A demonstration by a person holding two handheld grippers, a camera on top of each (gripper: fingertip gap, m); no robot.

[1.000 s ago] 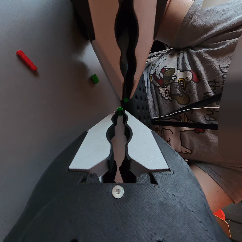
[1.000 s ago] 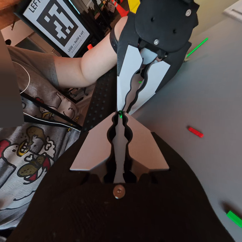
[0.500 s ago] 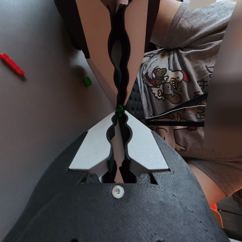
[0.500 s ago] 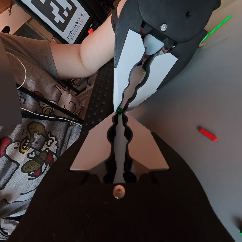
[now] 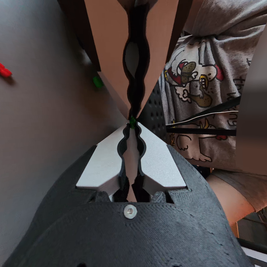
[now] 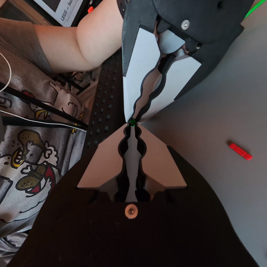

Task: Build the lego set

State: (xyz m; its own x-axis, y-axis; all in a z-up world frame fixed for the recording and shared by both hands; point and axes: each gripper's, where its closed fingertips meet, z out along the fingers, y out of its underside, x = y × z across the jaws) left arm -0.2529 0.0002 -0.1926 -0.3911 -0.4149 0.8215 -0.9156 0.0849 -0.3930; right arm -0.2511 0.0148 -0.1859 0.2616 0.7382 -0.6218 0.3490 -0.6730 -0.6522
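The left gripper (image 5: pixel 131 125) fills the lower half of the left wrist view, its two pale fingers closed tip to tip on a small green piece (image 5: pixel 132 122); straight above that piece the right gripper (image 5: pixel 133 115) comes down point first, its tips pinched together and touching the same piece, so the two grippers meet nose to nose over the edge of the grey table (image 5: pixel 43 115). Left of the green piece and higher, a green stud (image 5: pixel 98 81) lies on the table beside the right gripper; far left of it, a red pin (image 5: pixel 5 70) sits at the edge of the view; right of the green piece a black perforated strip (image 5: pixel 155 115) borders the table, and beyond it is a person's grey printed shirt (image 5: pixel 202 86).
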